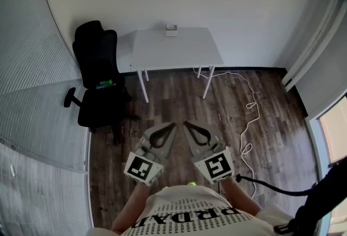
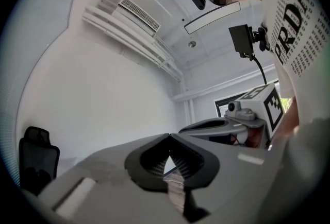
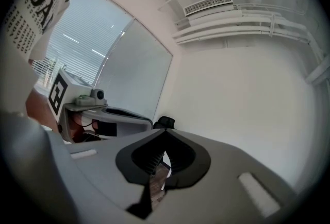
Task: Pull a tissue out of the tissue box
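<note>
Two grippers are what I am driving here, and both are closed with nothing in them. In the head view the left gripper (image 1: 173,126) and the right gripper (image 1: 186,123) are held side by side, near to each other, above the wooden floor (image 1: 162,104) and close to the person's body. Their tips point toward the white table (image 1: 181,53). In the left gripper view I see the two dark pads meet at the tip, with only a small hollow behind them. The right gripper view shows the same: jaws together, no object between.

The tissue box (image 1: 171,30) stands on the table at its far edge, just beside the white wall and about in the middle of that edge. It is well apart from both grippers, and I cannot tell from here whether a tissue sticks out of it.

A black office chair (image 1: 97,75) stands left of the table. A white cable (image 1: 250,115) lies in loops on the floor at the right side.
</note>
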The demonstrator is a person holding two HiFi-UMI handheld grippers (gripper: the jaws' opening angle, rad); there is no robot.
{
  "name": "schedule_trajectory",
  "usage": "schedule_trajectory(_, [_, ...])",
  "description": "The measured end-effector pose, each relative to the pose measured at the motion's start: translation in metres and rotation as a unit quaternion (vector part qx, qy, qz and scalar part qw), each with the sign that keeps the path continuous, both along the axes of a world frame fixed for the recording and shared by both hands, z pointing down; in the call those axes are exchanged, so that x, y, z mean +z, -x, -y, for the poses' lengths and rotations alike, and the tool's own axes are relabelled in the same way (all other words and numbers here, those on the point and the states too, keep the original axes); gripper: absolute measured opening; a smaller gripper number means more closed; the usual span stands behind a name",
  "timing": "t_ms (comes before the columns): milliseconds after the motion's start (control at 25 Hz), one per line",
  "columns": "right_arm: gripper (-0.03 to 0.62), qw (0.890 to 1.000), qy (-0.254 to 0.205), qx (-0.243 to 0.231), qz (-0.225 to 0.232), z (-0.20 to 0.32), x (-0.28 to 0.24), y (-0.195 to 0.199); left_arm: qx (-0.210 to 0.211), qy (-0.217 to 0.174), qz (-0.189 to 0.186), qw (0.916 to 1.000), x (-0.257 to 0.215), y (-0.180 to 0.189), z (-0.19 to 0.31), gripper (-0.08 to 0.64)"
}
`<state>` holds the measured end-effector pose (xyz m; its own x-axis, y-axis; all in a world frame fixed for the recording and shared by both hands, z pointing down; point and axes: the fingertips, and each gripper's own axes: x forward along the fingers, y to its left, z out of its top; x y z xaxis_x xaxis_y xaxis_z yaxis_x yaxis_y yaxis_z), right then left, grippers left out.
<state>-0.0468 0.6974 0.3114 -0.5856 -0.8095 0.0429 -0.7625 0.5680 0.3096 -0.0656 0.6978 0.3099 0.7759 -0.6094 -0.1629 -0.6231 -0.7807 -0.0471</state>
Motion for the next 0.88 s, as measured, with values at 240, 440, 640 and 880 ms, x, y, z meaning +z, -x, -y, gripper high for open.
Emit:
schedule_trajectory(240, [0.008,1.0,0.002,0.004,0.0,-0.007,0.001,0.01,0.0,0.004,0.0,1.0,0.002,0.013,-0.008,0.002])
schedule_trajectory(440, [0.008,1.0,0.002,0.01,-0.004,-0.017,0.004,0.019,0.004,0.003,-0.004,1.0,0.003,0.024,-0.018,0.002])
schedule_trajectory(640, [0.008,1.0,0.004,0.015,-0.013,-0.028,0.006,0.034,0.007,0.008,-0.007,0.9999,0.008,0.041,-0.031,0.002])
schedule_trajectory(880, [0.008,1.0,0.011,0.015,-0.018,-0.045,0.014,0.042,0.007,0.014,-0.014,0.9998,0.014,0.049,-0.046,0.002])
